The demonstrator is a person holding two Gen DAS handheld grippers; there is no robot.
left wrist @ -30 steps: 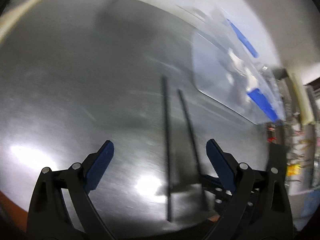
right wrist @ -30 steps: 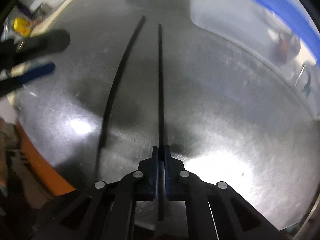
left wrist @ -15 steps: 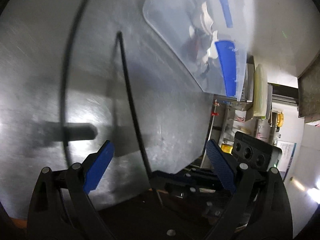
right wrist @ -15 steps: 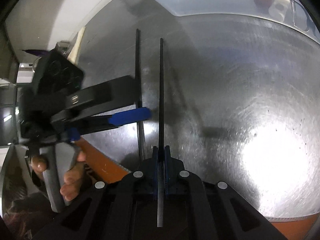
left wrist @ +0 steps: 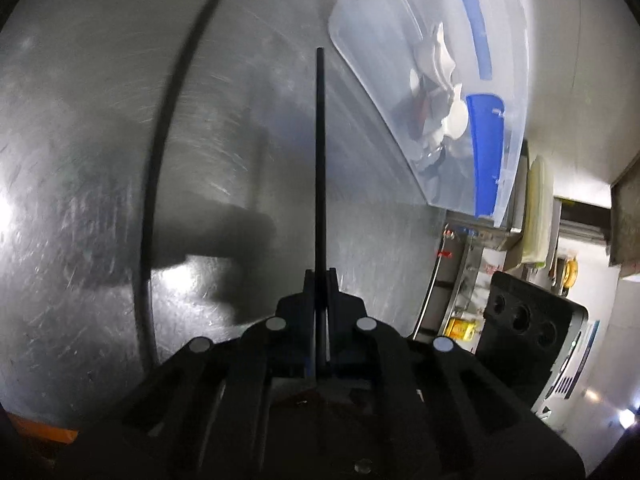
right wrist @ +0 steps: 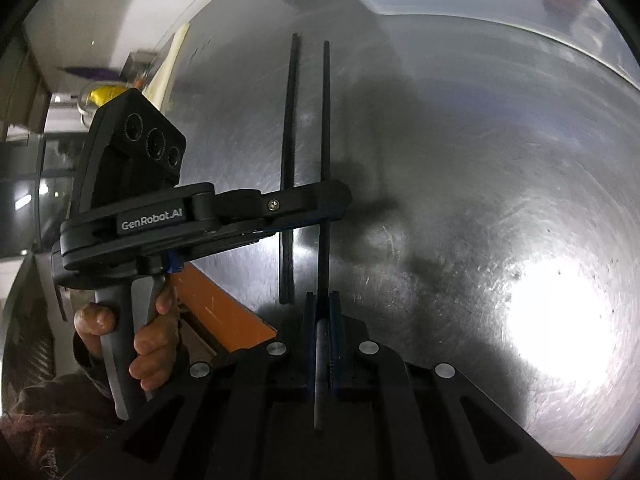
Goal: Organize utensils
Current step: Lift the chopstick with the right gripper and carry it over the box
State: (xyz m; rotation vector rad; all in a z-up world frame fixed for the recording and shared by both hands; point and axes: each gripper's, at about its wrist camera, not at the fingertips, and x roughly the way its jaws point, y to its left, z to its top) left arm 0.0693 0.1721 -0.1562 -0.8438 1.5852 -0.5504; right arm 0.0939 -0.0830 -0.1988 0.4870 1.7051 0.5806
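Two black chopsticks are over the steel table. My right gripper (right wrist: 322, 300) is shut on one chopstick (right wrist: 326, 128), which points forward along the fingers. My left gripper (right wrist: 332, 208) reaches in from the left and is shut on the same chopstick further up; in the left wrist view that gripper (left wrist: 320, 276) holds this chopstick (left wrist: 320, 152) straight ahead. The second chopstick (right wrist: 289, 160) lies on the table just to the left, and shows in the left wrist view (left wrist: 160, 152) as a curved dark line.
A clear plastic bin (left wrist: 400, 92) with blue handles (left wrist: 486, 152) holds white and metal utensils at the table's far side. The steel table (right wrist: 480, 180) has an orange front edge (right wrist: 216, 308). Shelves and clutter stand beyond the table's right end (left wrist: 536, 216).
My left gripper was open and has swung in and shut on the chopstick held by my right gripper. The right gripper has kept its grip and turned toward the bin.
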